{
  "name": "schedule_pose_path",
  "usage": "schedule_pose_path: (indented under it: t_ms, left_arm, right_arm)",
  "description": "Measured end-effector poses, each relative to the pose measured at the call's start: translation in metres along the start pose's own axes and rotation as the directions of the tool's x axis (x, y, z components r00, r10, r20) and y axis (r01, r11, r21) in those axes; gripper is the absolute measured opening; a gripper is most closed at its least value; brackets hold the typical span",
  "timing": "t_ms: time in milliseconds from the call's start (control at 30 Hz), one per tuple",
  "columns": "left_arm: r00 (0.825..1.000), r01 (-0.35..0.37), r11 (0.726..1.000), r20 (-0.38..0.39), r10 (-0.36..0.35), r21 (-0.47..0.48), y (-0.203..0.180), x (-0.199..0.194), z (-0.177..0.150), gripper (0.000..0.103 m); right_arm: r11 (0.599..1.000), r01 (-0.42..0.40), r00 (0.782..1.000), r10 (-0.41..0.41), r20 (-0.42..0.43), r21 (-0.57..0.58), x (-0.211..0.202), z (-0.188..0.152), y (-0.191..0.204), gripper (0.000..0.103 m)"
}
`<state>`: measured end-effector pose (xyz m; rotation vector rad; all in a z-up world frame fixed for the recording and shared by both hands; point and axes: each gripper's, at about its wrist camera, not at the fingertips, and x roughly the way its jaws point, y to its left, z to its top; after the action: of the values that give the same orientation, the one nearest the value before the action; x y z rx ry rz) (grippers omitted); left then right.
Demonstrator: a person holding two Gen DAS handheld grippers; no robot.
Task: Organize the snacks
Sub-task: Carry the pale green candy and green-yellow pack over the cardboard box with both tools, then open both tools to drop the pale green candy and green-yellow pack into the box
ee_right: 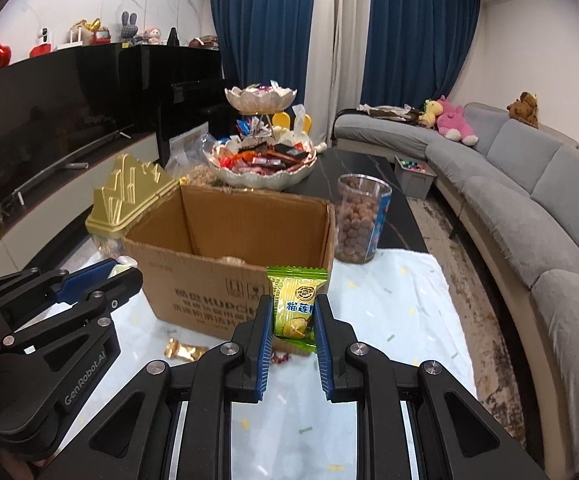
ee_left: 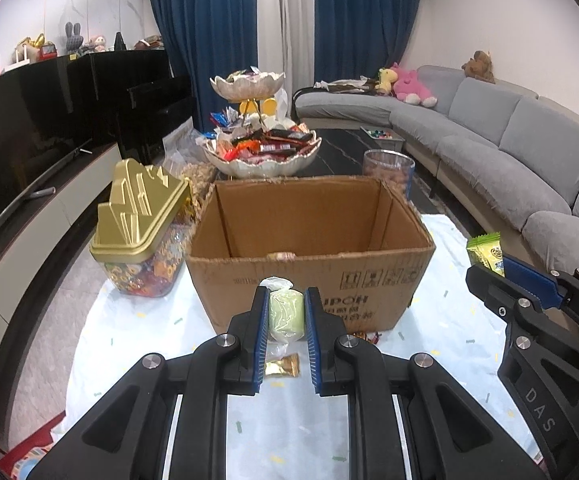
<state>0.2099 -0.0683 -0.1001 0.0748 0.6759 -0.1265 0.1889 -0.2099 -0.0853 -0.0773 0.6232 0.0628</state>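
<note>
My left gripper [ee_left: 286, 294] is shut on a pale green wrapped snack [ee_left: 285, 314], held just in front of the open cardboard box [ee_left: 309, 276]. My right gripper [ee_right: 293, 304] is shut on a green-and-yellow snack packet [ee_right: 295, 306], also held before the box [ee_right: 209, 288]. Each gripper shows at the edge of the other's view: the right gripper [ee_left: 485, 270] with its packet [ee_left: 486, 250], and the left gripper [ee_right: 123, 274]. A little of some snack peeks over the box's front wall. A gold-wrapped candy [ee_left: 283, 365] lies on the cloth below.
A gold-lidded candy jar [ee_left: 141, 232] stands left of the box, and a clear tub of brown balls [ee_right: 359, 220] right behind it. A two-tier dish of sweets [ee_left: 261, 148] stands farther back. Small wrapped candies [ee_right: 185, 350] lie on the pale tablecloth [ee_right: 389, 308]. A grey sofa [ee_left: 509, 140] curves along the right.
</note>
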Motion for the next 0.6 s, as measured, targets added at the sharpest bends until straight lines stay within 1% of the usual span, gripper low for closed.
schedule_pose_path:
  t_ms: [200,600]
  left_arm:
    - [0.999,0.0,1.0,0.036,0.0,-0.003,0.006,-0.005,0.017,0.018]
    - [0.998,0.009,1.0,0.061,-0.008,-0.01,0.021,0.003,0.051,0.018]
  right_arm:
    - [1.0,0.005,1.0,-0.005,0.022,-0.006,-0.003,0.016,0.005,0.021]
    - [1.0,-0.008,0.998,0.008,0.055,-0.013,0.001,0.046,0.018,0.021]
